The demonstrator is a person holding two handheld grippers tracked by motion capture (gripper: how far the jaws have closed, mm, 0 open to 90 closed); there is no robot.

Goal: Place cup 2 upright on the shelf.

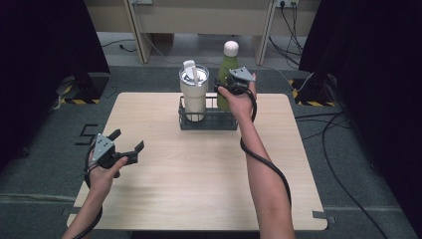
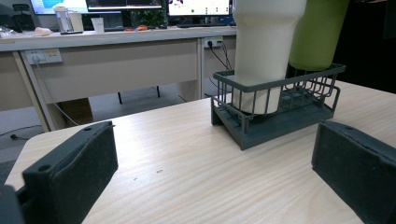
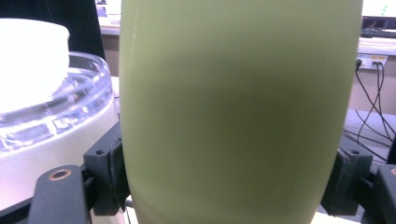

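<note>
On the table (image 1: 199,189), a dark wire basket (image 1: 209,121) sits toward twelve o'clock, close to the far edge. It holds a cream tumbler (image 1: 194,94) at its nine o'clock end and a green bottle (image 1: 226,67) with a white cap at its three o'clock end, the two standing just beside each other. The right gripper (image 1: 225,85) is clamped on the bottle, coming from the three o'clock side; in the right gripper view its jaws press the bottle's green wall (image 3: 238,112) on both flanks, with the tumbler's clear lid (image 3: 51,107) close at nine o'clock. The left gripper (image 1: 128,141) hovers near the table's nine o'clock edge, jaws spread apart with nothing between them. A broad stretch of bare wood lies from the basket to the six o'clock edge.
</note>
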